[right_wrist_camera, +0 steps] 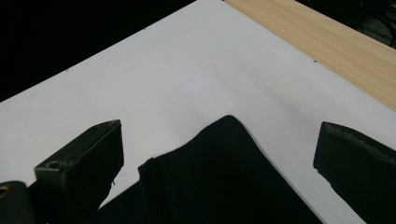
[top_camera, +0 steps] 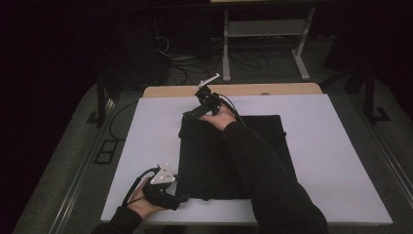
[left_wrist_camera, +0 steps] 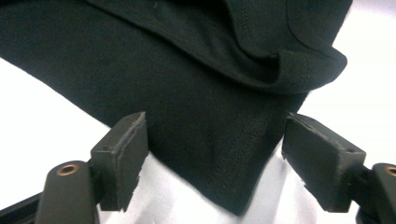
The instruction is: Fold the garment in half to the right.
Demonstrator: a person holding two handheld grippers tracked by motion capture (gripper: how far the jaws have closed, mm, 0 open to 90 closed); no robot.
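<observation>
High view: black cloth (top_camera: 229,158), folded into a rough rectangle, lies flat on the white board (top_camera: 336,161) near its middle, long axis running from the person's near edge toward the far edge, with the short edges facing near and far. Its far left corner sits near the board's far edge, where a strip of wooden table (top_camera: 272,89) shows beyond the white. Left gripper (top_camera: 176,199) is at the cloth's near left corner, low on the board, pointing rightward into that corner. Right gripper (top_camera: 191,114) is reached across to the far left corner, with the sleeved right forearm (top_camera: 258,165) lying diagonally over the cloth. Left gripper view: the near corner of the cloth (left_wrist_camera: 219,158) points down between the two pads (left_wrist_camera: 122,158), which stand apart on either side of it, not pressing on the fabric; a folded hem layer bunches above on the right. Jaws apart, cloth between them, no grip. Right gripper view: the far corner of the cloth (right_wrist_camera: 224,177) points up and away between the pads (right_wrist_camera: 84,163), toward the wooden strip (right_wrist_camera: 327,42); jaws wide, clear white board on both sides of the corner, no contact seen.
</observation>
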